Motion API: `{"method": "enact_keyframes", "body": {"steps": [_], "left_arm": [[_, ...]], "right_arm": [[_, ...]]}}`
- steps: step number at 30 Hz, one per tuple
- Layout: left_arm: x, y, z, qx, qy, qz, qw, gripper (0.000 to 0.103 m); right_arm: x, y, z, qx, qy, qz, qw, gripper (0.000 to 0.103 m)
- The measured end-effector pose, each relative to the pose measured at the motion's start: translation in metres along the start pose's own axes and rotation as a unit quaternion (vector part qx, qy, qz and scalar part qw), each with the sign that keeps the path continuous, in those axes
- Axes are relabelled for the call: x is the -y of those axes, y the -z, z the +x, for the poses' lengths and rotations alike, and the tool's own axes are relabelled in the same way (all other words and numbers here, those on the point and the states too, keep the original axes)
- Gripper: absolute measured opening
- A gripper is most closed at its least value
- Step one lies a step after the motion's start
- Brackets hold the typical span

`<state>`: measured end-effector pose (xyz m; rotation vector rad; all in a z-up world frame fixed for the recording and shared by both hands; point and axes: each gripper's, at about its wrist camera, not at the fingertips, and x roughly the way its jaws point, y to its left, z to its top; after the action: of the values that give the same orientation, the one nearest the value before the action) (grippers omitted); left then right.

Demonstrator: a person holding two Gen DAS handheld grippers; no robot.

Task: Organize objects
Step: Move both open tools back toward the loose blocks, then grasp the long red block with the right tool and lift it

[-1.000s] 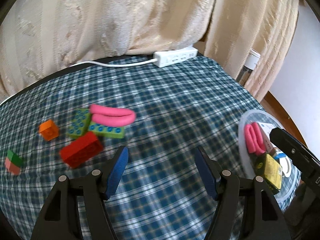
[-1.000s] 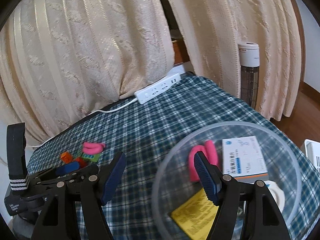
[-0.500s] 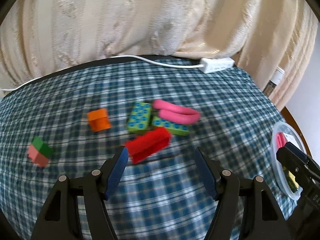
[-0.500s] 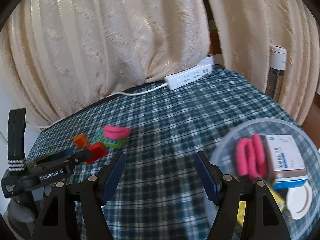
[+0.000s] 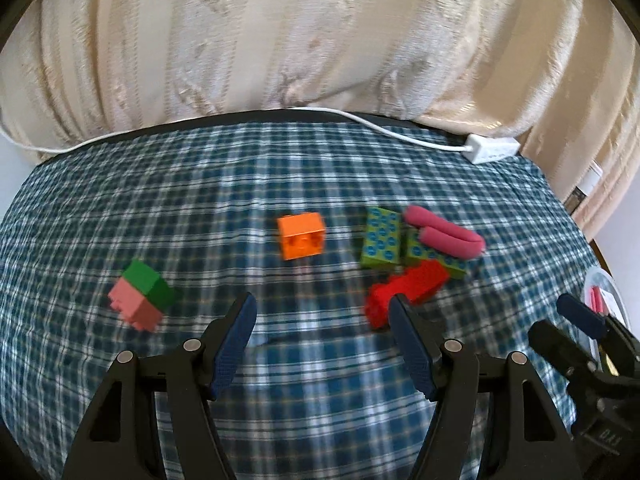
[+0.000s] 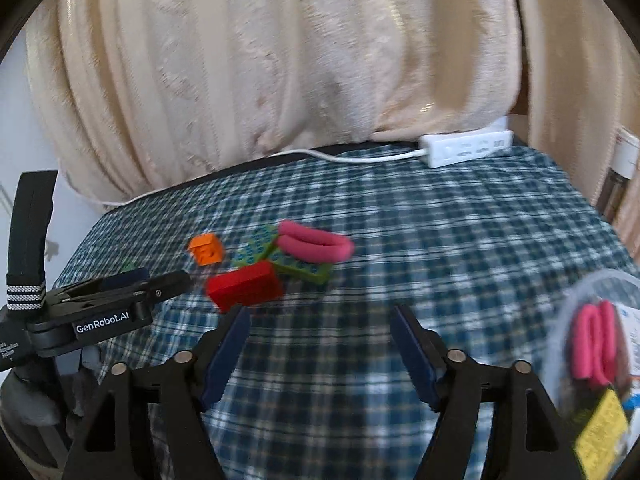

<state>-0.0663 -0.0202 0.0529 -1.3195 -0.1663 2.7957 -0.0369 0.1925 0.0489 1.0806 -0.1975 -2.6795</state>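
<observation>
Reaching for the red brick (image 5: 406,292), keep left gripper (image 5: 322,330) fingers apart, empty; right gripper (image 6: 320,340) has just widened, empty.

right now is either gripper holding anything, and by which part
Nothing is held. The left gripper is open over bare cloth, near the red block. The right gripper has just been opening, with nothing between its fingers.

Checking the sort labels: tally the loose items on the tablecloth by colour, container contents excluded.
Orange: 1, orange block
Red: 1, red block
Green with blue dots: 2, left dotted block; right dotted block
Green and pink: 1, green-and-pink block
Pink: 1, pink foam loop
Total: 6
</observation>
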Motion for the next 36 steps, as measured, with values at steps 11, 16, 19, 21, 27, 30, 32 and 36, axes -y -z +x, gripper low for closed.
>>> {"method": "enact_keyframes", "body": {"steps": [11,16,19,21,27,30,32,36], "left_arm": [[-0.033,0.001,0.004,-0.001,-0.019,-0.038,0.9991,0.070],[-0.036,0.002,0.005,-0.005,-0.021,-0.042,0.9989,0.070],[-0.039,0.001,0.006,-0.006,-0.022,-0.047,0.9986,0.070],[-0.041,0.002,0.005,-0.007,-0.025,-0.052,0.9983,0.070],[-0.044,0.002,0.008,-0.011,-0.029,-0.059,0.9978,0.070],[-0.044,0.002,0.008,-0.012,-0.029,-0.060,0.9977,0.070],[-0.044,0.002,0.008,-0.012,-0.029,-0.060,0.9977,0.070],[-0.047,0.002,0.009,-0.012,-0.031,-0.064,0.9974,0.070]], "right_arm": [[-0.032,-0.007,0.040,-0.032,-0.018,-0.039,0.999,0.084],[-0.041,-0.010,0.056,-0.048,-0.022,-0.057,0.997,0.084],[-0.045,-0.010,0.063,-0.055,-0.023,-0.062,0.996,0.084],[-0.047,-0.011,0.069,-0.060,-0.023,-0.065,0.996,0.084],[-0.048,-0.014,0.082,-0.070,-0.024,-0.066,0.995,0.084],[-0.049,-0.013,0.087,-0.078,-0.029,-0.063,0.995,0.084],[-0.051,-0.012,0.089,-0.080,-0.030,-0.066,0.994,0.084],[-0.054,-0.011,0.090,-0.082,-0.033,-0.071,0.994,0.084]]}}
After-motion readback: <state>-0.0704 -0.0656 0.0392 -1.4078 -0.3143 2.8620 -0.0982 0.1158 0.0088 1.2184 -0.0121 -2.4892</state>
